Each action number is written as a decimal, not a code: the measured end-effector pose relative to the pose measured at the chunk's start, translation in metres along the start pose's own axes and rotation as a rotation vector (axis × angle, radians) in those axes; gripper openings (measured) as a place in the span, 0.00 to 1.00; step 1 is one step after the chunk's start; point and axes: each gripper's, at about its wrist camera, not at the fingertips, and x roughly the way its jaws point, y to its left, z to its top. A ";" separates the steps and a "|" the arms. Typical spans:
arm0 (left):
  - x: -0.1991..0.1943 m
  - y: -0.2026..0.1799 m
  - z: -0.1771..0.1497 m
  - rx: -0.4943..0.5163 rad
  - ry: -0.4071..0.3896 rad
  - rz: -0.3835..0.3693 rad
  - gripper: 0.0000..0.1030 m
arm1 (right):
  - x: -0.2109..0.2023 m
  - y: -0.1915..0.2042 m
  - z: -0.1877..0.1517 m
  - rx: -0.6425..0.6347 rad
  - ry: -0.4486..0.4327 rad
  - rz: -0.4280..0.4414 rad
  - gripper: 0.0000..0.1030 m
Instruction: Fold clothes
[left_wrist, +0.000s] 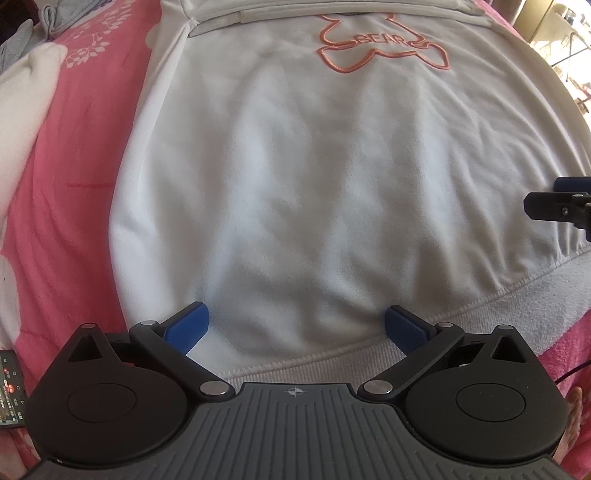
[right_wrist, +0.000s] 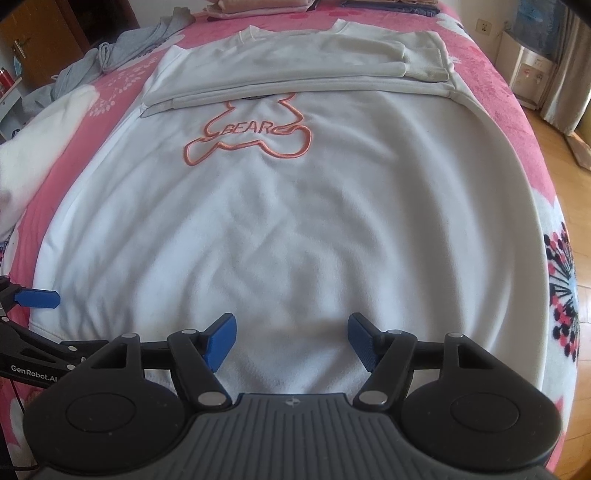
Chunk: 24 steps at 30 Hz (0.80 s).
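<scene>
A white sweatshirt (right_wrist: 295, 221) with an orange bear outline and the word BEAR (right_wrist: 251, 129) lies flat on a pink bedspread (right_wrist: 491, 74). Its sleeves (right_wrist: 295, 79) are folded across the chest at the far end. My left gripper (left_wrist: 296, 314) hovers open over the ribbed hem (left_wrist: 480, 306), blue fingers (left_wrist: 188, 326) wide apart with only flat cloth beneath. My right gripper (right_wrist: 291, 325) is open too, just above the cloth near the hem. Each gripper shows at the edge of the other's view: the right gripper (left_wrist: 561, 199), and a blue finger (right_wrist: 38, 298) of the left.
A grey garment (right_wrist: 122, 48) and a white cloth (right_wrist: 48, 122) lie at the bed's left side. Folded clothes (right_wrist: 258, 5) are stacked at the far end. The bed drops to a wooden floor (right_wrist: 569, 147) on the right. A small device (left_wrist: 9, 391) lies near left.
</scene>
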 end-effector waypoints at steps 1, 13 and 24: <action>0.000 0.000 -0.001 -0.005 -0.001 0.002 1.00 | 0.000 0.000 0.000 0.003 -0.003 0.001 0.70; -0.004 0.011 -0.014 -0.035 -0.026 -0.010 1.00 | -0.019 -0.002 0.003 -0.007 -0.123 0.022 0.97; -0.008 0.019 -0.023 -0.046 -0.030 -0.011 1.00 | -0.024 0.007 0.004 -0.053 -0.196 -0.020 1.00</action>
